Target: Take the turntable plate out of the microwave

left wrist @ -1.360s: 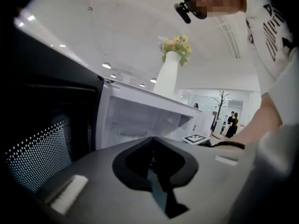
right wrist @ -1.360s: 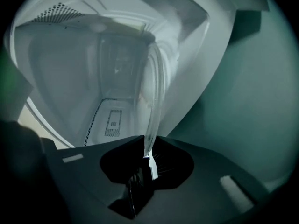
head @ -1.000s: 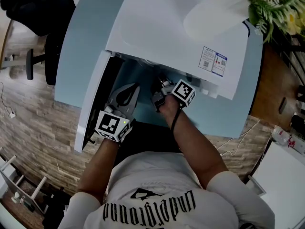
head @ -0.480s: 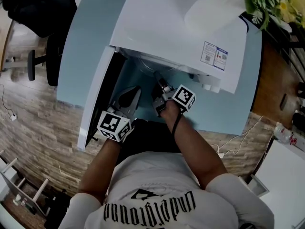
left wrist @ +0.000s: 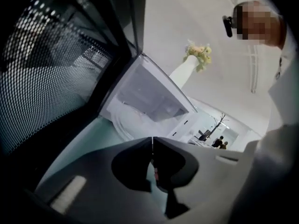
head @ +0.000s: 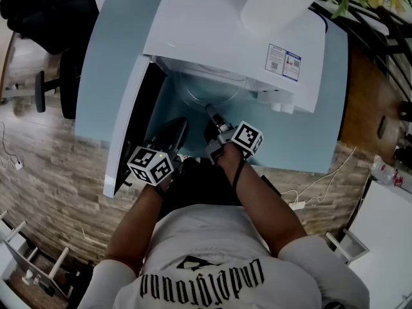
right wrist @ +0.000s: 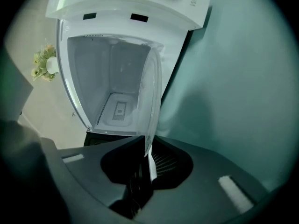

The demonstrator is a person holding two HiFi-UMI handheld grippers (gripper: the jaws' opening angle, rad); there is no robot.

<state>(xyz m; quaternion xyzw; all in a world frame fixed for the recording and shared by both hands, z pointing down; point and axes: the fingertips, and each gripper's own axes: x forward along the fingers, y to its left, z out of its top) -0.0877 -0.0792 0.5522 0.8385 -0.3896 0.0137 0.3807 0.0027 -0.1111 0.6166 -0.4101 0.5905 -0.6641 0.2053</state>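
The clear glass turntable plate [head: 203, 89] sticks halfway out of the open white microwave [head: 225, 31]. My right gripper [head: 210, 111] is shut on its near rim. In the right gripper view the plate [right wrist: 152, 87] shows edge-on, running from the cavity [right wrist: 112, 97] down into the right gripper [right wrist: 147, 150]. My left gripper [head: 182, 123] is shut and empty, low beside the open door [head: 125, 134], left of the plate. In the left gripper view its jaws meet at the left gripper [left wrist: 152, 148], with the plate's rim [left wrist: 120, 121] ahead.
The microwave stands on a pale blue table [head: 100, 56]. Its door swings out to the left, the mesh window [left wrist: 46, 69] close by my left gripper. A white vase of flowers [head: 277, 5] sits on the microwave's top. A black chair [head: 38, 11] stands far left.
My right gripper has drawn the plate out of the cavity toward the person. My left gripper has dropped back toward the person and rolled, still shut.
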